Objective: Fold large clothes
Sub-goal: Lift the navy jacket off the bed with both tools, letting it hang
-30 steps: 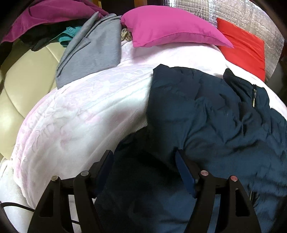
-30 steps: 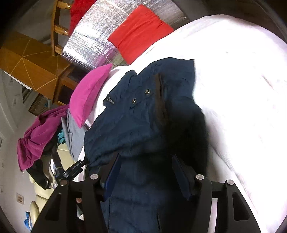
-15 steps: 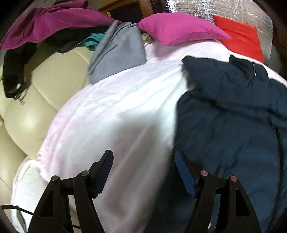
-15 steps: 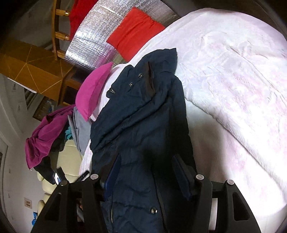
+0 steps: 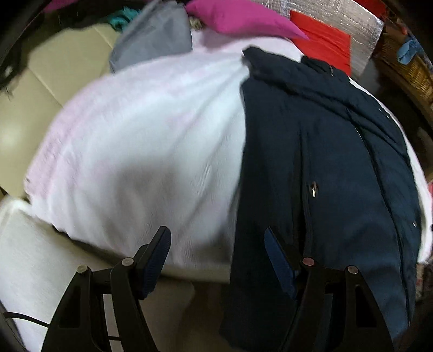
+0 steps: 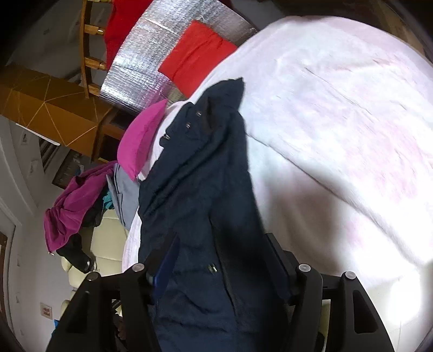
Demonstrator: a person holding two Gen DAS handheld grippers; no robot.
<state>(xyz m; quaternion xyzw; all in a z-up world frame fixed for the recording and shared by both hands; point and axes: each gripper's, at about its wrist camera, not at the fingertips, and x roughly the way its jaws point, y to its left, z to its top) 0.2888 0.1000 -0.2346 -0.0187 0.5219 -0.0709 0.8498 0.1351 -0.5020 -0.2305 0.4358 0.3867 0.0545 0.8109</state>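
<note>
Navy jacket (image 5: 338, 168) lies lengthwise on the bed (image 5: 140, 151), on its pale pink-white cover, collar end toward the far pillows, hem end hanging over the near edge of the bed toward me. In the right wrist view the jacket (image 6: 194, 173) reads as a long narrow strip, snaps visible near the collar.

Left gripper (image 5: 217, 261): fingers spread, nothing between them. They hang over the near edge of the bed, just beside the jacket's left edge; the right-hand finger sits against the dark cloth in the picture, but I can't tell if it touches.

Right gripper (image 6: 220, 266): jaws opening. Jacket cloth fills the space between the fingers, low on the garment. Pads do not look pressed on it, though the dark fabric and shadow make that hard to read.

Progress, as I judge it: the jacket looks narrowed into a strip, sides apparently brought in, sleeves not showing separately. That would put the lengthwise folding done or nearly so. Left to do: the crosswise folds, hem up toward the collar, then squaring the bundle. Front fabric is rumpled near the collar; may want smoothing first.

Other items: magenta pillow (image 5: 238, 19), red pillow (image 5: 322, 43), grey garment (image 5: 154, 40), cream sofa (image 5: 35, 92) at left. All well clear of the jacket except the pillows near its collar.
</note>
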